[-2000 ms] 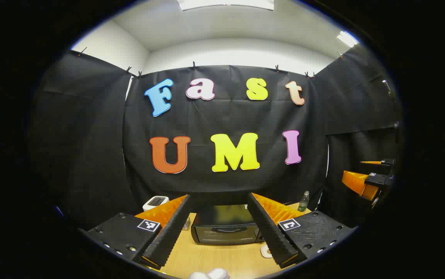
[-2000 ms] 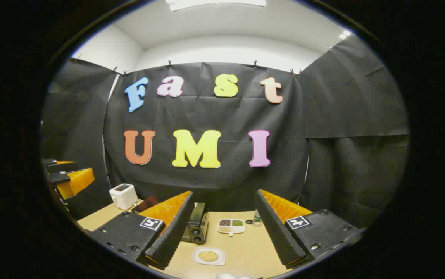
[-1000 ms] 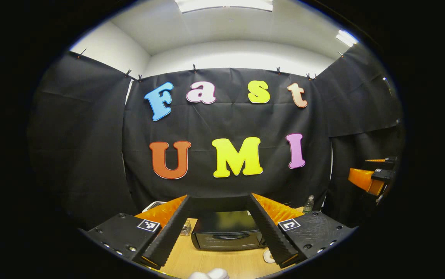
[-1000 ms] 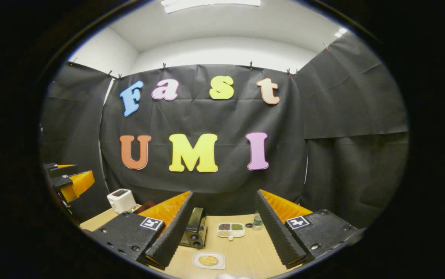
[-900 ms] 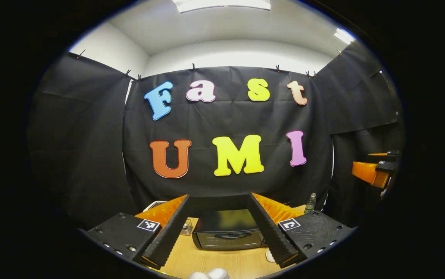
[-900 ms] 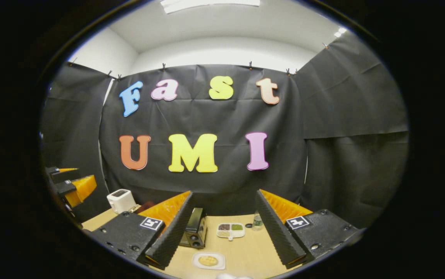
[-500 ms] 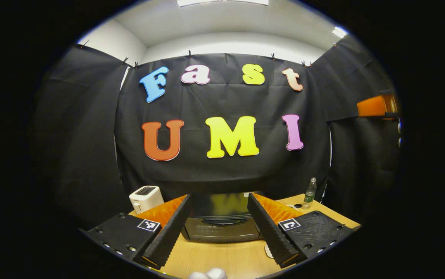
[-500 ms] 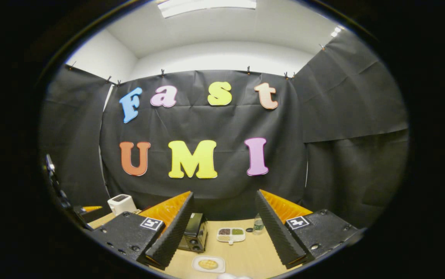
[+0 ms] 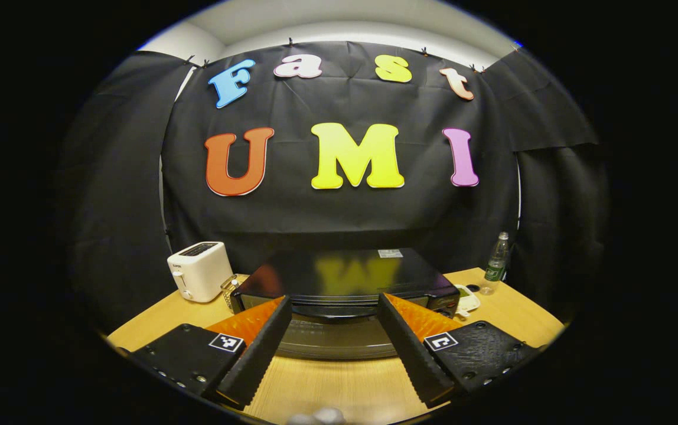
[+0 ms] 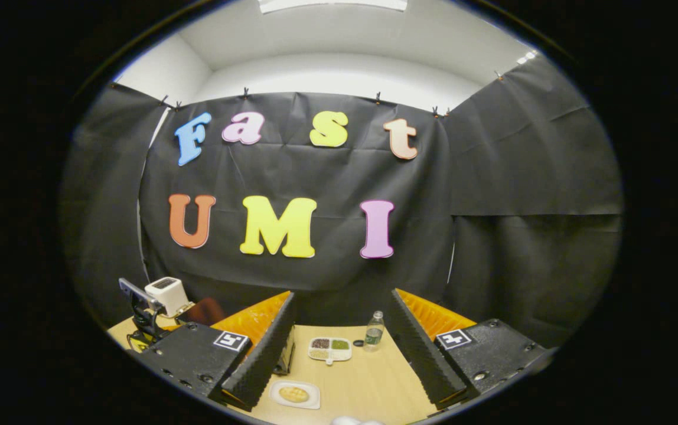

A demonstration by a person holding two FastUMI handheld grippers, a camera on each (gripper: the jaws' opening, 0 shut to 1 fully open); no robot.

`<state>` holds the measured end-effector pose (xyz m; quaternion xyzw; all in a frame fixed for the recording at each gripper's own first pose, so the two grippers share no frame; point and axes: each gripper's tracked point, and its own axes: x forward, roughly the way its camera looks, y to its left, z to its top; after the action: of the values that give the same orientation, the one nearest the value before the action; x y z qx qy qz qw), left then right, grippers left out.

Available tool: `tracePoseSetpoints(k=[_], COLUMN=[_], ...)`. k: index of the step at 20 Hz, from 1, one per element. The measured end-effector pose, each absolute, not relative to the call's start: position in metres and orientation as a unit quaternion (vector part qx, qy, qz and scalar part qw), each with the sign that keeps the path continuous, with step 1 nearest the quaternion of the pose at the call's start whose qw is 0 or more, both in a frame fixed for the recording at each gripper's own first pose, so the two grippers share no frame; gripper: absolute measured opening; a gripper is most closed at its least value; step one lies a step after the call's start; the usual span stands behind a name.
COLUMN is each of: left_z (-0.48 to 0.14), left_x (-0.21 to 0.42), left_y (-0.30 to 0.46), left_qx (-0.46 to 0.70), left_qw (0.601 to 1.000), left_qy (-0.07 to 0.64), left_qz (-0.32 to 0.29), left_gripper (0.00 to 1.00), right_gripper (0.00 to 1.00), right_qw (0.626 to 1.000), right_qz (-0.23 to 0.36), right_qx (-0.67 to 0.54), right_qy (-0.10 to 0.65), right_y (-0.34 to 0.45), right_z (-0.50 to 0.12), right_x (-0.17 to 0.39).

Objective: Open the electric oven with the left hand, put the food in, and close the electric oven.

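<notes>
Oven [image 9: 345, 283] door closed, handle ungripped. Left tongs [image 9: 332, 330] wide, just before it. Right tongs [image 10: 339, 336] wide, empty, above plated food [image 10: 294, 394]. All steps outstanding.

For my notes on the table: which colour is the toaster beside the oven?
The toaster is white, clearest in the left gripper view.

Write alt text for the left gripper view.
The open left gripper faces the closed black electric oven on a wooden table, its jaws apart on either side of the door. A white toaster stands to the oven's left, a bottle to its right.
</notes>
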<state>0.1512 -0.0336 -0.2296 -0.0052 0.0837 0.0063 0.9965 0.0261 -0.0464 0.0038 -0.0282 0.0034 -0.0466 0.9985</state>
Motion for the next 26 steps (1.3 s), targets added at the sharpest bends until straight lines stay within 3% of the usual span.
tracePoseSetpoints(k=[10, 26], left_z=[-0.257, -0.276], left_x=[0.197, 0.160], left_y=[-0.039, -0.034], left_qx=[0.018, 0.006], left_qw=[0.994, 0.990], left_qy=[0.102, 0.141], left_qz=[-0.019, -0.017], left_gripper=[0.95, 0.98], right_gripper=[1.00, 0.97], right_qw=[0.997, 0.998], right_qz=[-0.063, -0.042], right_qx=[-0.015, 0.006], right_qy=[0.039, 0.051], right_y=[-0.053, -0.044], right_z=[-0.023, -0.038], right_x=[0.041, 0.041])
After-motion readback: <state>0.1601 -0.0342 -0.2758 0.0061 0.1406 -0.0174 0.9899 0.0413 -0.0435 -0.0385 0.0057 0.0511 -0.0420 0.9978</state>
